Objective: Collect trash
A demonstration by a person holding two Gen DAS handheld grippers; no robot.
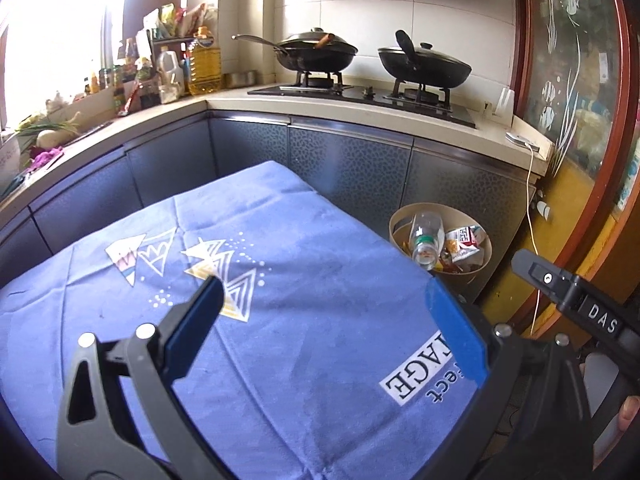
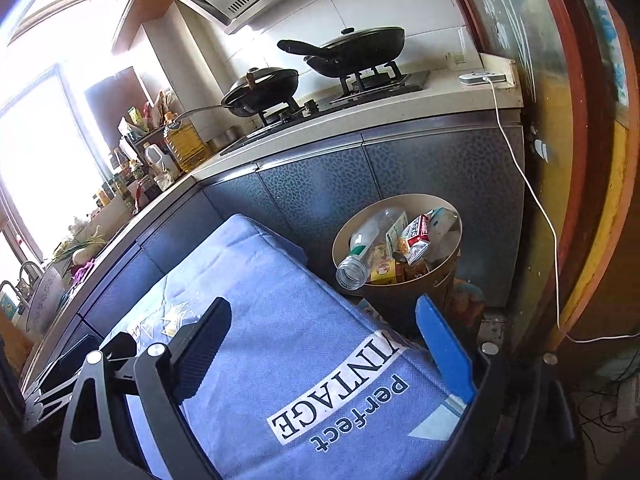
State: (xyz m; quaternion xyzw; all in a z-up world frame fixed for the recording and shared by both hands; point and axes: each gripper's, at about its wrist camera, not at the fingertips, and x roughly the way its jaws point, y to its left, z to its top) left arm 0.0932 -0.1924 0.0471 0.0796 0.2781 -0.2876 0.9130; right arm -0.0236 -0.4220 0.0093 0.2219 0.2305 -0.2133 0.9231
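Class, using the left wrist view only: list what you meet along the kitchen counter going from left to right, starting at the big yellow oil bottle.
Yellow oil bottle → small steel bowl → long-handled wok on the left burner → lidded black pan on the right burner → white device with a cable at the counter's end.

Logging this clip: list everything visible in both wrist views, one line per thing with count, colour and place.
blue cloth: 1, blue with white print, covering the table in the foreground
trash bin: 1, beige, on the floor beside the table, below the counter
plastic bottle: 1, clear, lying tilted in the bin, neck over the rim
snack wrappers: several, red, white and yellow, in the bin
woks: 2, black, lidded, on the stove
oil bottle: 1, yellow, at the counter corner
white cable: 1, hanging from the counter end
left gripper: 1, black with blue pads, open over the cloth
right gripper: 1, black with blue pads, open and holding nothing
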